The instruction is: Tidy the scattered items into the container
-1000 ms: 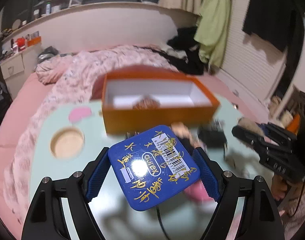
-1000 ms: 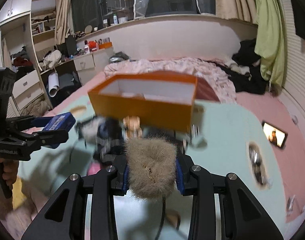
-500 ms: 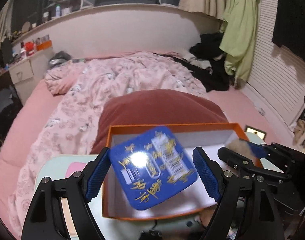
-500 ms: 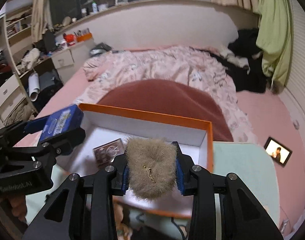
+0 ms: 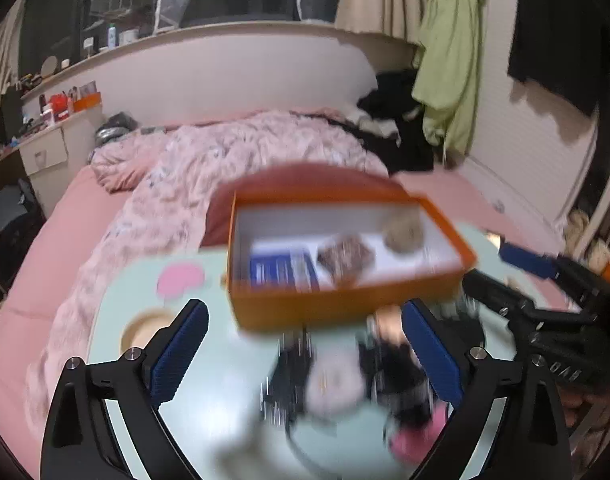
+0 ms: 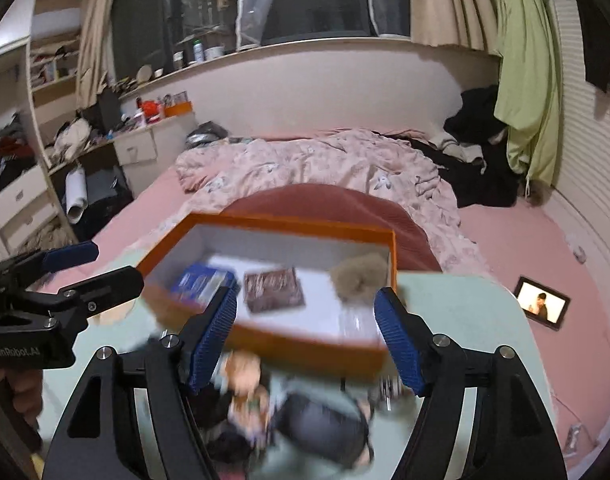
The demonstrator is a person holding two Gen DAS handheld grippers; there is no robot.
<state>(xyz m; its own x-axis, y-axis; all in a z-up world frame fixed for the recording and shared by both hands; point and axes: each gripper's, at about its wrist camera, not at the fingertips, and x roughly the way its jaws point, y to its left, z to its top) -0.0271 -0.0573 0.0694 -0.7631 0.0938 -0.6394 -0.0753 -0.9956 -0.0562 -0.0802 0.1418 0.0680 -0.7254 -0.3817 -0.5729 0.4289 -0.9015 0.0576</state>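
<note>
Sitting in the orange box (image 5: 345, 300) now: blue tin (image 5: 283, 270) at its left end, brown patterned packet (image 5: 347, 256) mid, fuzzy tan pouch (image 5: 403, 230) at its right end. Left gripper (image 5: 303, 354) — jaws spread, nothing between the pads. Right gripper (image 6: 305, 334) — same, wide apart and empty. Both hang over the pale green table (image 6: 465, 320), near side of the box. Blurred clutter (image 5: 345, 380) lies on the table in front of the box; can't tell items apart.
</note>
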